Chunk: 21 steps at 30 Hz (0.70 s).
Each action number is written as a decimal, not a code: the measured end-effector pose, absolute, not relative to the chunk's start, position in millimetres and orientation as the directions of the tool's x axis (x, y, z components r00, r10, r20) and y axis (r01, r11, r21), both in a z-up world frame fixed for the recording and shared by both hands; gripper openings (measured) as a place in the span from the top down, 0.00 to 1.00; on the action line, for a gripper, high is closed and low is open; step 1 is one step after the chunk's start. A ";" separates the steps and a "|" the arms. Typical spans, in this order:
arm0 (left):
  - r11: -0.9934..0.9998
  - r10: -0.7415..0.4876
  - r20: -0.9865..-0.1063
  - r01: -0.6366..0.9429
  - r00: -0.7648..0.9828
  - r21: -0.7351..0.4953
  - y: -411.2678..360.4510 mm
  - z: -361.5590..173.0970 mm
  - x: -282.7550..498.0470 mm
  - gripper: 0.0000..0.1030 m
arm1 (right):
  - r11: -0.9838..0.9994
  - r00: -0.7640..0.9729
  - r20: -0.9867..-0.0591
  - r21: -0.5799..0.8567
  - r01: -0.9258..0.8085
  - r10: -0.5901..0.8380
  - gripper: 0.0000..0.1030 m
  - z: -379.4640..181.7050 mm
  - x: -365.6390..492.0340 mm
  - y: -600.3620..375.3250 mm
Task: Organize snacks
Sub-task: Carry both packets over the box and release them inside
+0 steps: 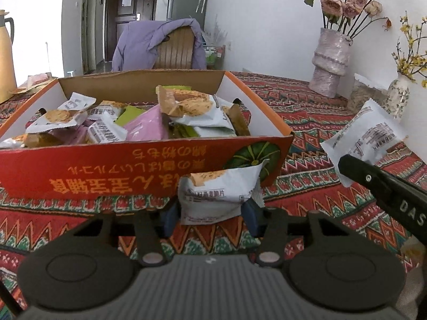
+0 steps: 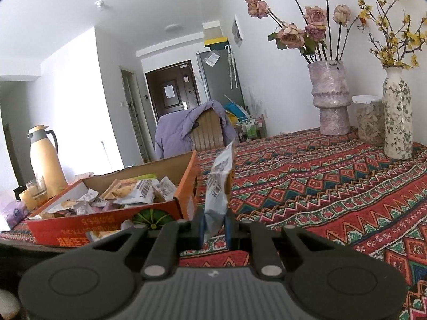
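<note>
Both claws are holding snack packets over the table [image 2: 333,181], which is covered with a red patterned cloth. In the left wrist view, the left claw [image 1: 210,213] is closing its blue pads on the lower sides of a white packet [image 1: 217,194] printed with a biscuit picture; the packet is standing upright between the pads, just in front of the near wall of the box [image 1: 138,165]. Whether the pads are pressing firmly is hard to tell, but the packet is sitting off the cloth between them. In the right wrist view, the right claw [image 2: 214,230] is pinching a second white packet [image 2: 218,186] tightly, with the jaws nearly together and the packet standing edge-on and rising upright. That same packet [image 1: 365,136] and one black finger [image 1: 373,184] of the right claw are showing at the right of the left wrist view, well to the right of the box.

The box is lying open on the table, red on its outer wall with yellow lettering and a green pumpkin picture, and it is holding a loose heap of packets [image 1: 186,106] in white, pink and green.

Two vases of flowers [image 2: 329,98] [image 2: 397,114] are standing near the wall, with a clear jar [image 2: 369,117] between them. A tan jug [image 2: 45,160] is standing beyond the box, and a purple coat [image 1: 157,42] is hanging over a chair.
</note>
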State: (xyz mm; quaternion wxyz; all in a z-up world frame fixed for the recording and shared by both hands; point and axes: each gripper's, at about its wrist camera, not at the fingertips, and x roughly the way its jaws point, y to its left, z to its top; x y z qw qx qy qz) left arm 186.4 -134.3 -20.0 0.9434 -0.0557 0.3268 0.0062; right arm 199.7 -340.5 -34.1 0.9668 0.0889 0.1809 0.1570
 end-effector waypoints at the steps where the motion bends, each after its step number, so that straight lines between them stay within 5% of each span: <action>1: 0.994 -0.025 -0.616 -0.045 0.787 -0.099 -133.3 -19.5 183.8 0.52 | 0.935 0.885 -0.322 0.229 -0.271 0.336 0.86 -34.2 199.5 -340.4; 21: 0.993 -0.056 -0.538 -0.007 0.841 -0.114 -94.3 17.3 140.1 0.51 | 0.928 0.887 -0.272 0.121 -0.353 0.373 0.86 -10.8 166.4 -304.9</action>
